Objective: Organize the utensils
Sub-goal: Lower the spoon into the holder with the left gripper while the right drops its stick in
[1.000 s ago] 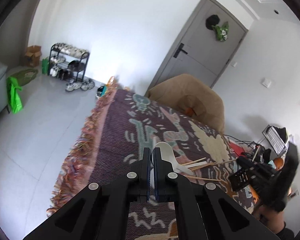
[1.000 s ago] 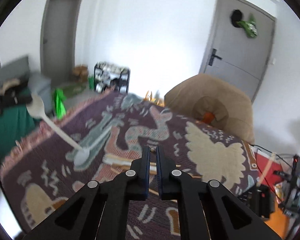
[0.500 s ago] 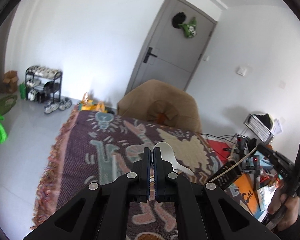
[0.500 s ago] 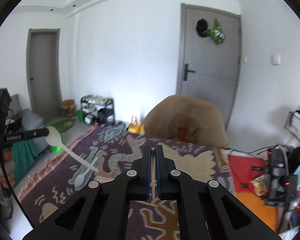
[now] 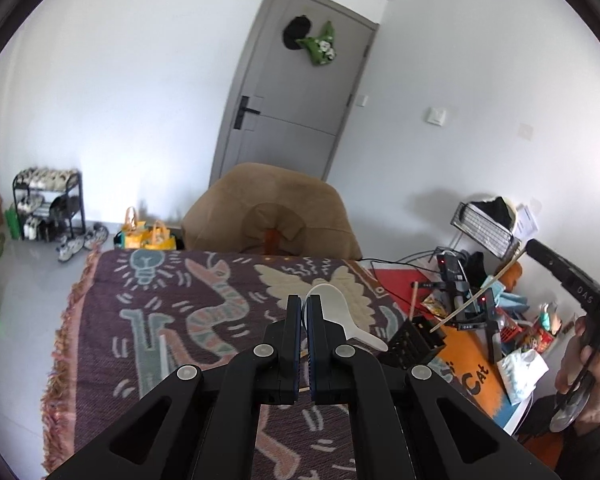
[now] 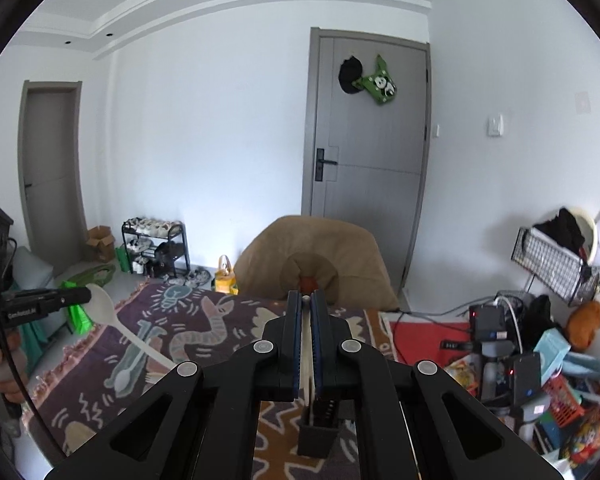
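Since earlier, both claws rose off the rug (image 5: 148,320).
- Left claw (image 5: 304,304): clamped on spoon (image 5: 336,312).
- Right claw (image 6: 306,304): gripped chopstick (image 6: 307,356), tip over holder (image 6: 320,428) at 6 o'clock.
- Neither stowed yet.

From my left wrist camera, the white spoon (image 5: 342,316) is partly hidden: the left gripper (image 5: 304,312) covers part of its bowl and the spot where it is pinched. The black utensil holder (image 5: 414,340), right of centre, shows only its top; I cannot see what is inside. At the right edge, my hand (image 5: 588,364) is cut off by the frame.

From my right wrist camera, the chopstick (image 6: 307,340) shows only as a pale sliver between the right gripper's (image 6: 306,304) fingers; its lower end is hidden.
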Action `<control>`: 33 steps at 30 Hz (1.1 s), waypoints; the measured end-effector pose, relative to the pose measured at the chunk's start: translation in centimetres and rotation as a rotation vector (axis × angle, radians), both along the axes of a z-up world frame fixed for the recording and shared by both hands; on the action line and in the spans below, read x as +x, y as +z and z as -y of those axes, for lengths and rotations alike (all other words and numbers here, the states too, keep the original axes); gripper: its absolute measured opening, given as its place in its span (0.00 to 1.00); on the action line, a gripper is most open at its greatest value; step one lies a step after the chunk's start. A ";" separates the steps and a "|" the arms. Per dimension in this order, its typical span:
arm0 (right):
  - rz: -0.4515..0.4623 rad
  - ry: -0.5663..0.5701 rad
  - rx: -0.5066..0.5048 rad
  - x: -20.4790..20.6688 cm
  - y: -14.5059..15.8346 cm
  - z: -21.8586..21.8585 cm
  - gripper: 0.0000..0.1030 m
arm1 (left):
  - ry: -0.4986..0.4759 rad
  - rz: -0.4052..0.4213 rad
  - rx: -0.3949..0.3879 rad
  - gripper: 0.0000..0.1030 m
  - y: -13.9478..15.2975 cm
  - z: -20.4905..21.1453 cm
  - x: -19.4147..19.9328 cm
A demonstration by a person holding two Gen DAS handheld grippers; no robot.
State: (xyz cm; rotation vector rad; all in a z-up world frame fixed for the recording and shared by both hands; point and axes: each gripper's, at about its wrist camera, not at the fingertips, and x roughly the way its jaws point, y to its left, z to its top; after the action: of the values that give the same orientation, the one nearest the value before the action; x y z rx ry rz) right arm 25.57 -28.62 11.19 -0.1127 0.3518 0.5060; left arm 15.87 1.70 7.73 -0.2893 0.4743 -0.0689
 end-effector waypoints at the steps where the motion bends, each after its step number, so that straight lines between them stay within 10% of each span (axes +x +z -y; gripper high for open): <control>1: -0.008 -0.005 -0.002 0.4 -0.5 0.1 0.06 | -0.007 0.000 0.008 0.02 0.2 0.5 0.3; 8: -0.082 -0.051 -0.003 2.9 -3.0 1.3 0.07 | -0.043 -0.010 0.063 0.02 1.1 3.8 2.1; 10: -0.110 -0.047 0.021 3.7 -3.5 1.9 0.29 | -0.050 -0.009 0.083 0.02 1.4 4.8 2.5; 12: -0.091 -0.068 0.048 3.6 -4.0 2.7 0.71 | -0.055 -0.012 0.092 0.02 1.6 5.5 3.0; 33: -0.231 -0.183 0.330 -1.3 -12.5 13.5 0.74 | -0.175 -0.039 0.380 0.02 2.9 17.2 8.4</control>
State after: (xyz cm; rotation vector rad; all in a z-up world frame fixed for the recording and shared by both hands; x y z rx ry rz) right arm 24.28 -42.15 -1.35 0.2979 0.4936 0.3903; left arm 24.23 -15.51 10.61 0.1242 0.5402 -0.1412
